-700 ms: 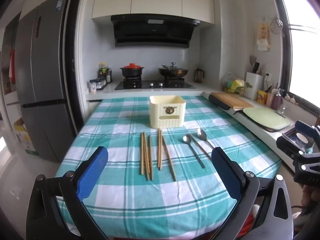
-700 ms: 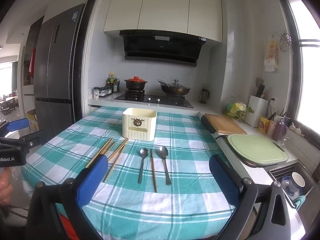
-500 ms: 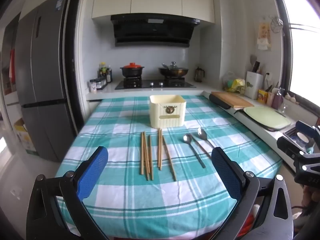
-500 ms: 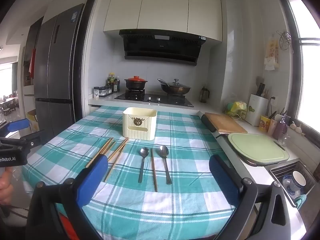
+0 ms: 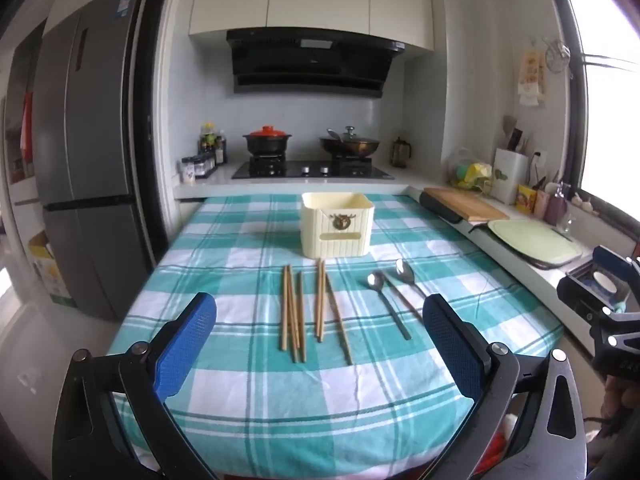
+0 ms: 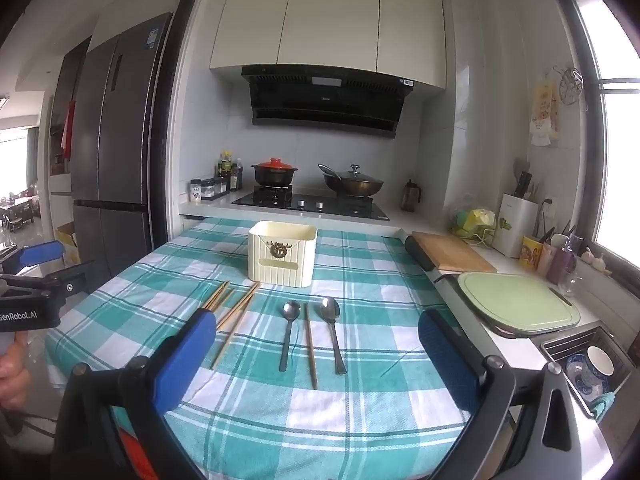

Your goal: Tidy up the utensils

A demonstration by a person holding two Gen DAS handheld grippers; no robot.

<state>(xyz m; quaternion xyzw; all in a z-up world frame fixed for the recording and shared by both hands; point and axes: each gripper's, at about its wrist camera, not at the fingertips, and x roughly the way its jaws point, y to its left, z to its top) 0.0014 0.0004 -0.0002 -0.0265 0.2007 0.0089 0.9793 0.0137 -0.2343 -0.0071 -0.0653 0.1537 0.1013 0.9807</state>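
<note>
Nothing has moved since earlier: both the left tool (image 5: pixel 320 328) and right tool (image 6: pixel 316 344) hover wide open and empty, since chopsticks (image 5: pixel 294 312) and spoons (image 6: pixel 290 332) await the holder (image 5: pixel 337 225) on the bench (image 5: pixel 240 392)

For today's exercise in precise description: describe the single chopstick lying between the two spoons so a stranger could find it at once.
Start at the checked tablecloth and find the cream box standing on it. In front of the box lie two metal spoons, bowls toward the box. The lone chopstick lies between them, brown and wooden, apart from the chopstick bundle farther left.
</note>
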